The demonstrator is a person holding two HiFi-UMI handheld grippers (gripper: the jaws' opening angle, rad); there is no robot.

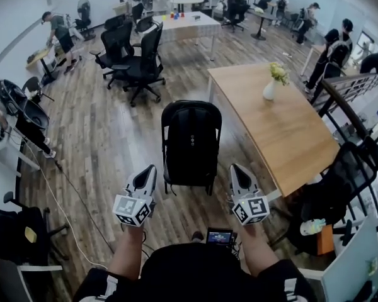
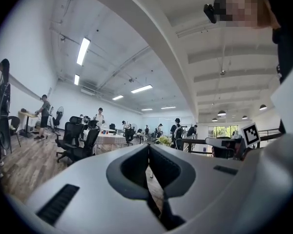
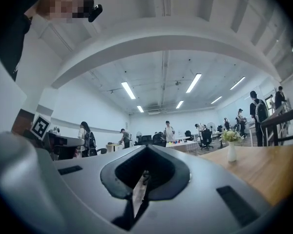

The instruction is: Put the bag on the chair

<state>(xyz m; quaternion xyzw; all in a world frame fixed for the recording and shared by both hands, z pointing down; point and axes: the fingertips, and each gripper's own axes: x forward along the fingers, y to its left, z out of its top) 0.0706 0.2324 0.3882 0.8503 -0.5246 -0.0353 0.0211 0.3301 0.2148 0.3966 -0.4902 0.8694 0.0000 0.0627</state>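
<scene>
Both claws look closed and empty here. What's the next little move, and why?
Probably open the left gripper and right gripper and ease toward the black object standing on the floor ahead. Both are shut, hold nothing, and sit short of it. Whether it's bag or chair I can't tell.

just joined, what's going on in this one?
A person holds the left gripper and the right gripper out in front, both with jaws shut and nothing in them. They face a black chair beside a wooden table with a vase on it. Neither gripper touches anything, and I can't make out a bag apart from the chair.
</scene>
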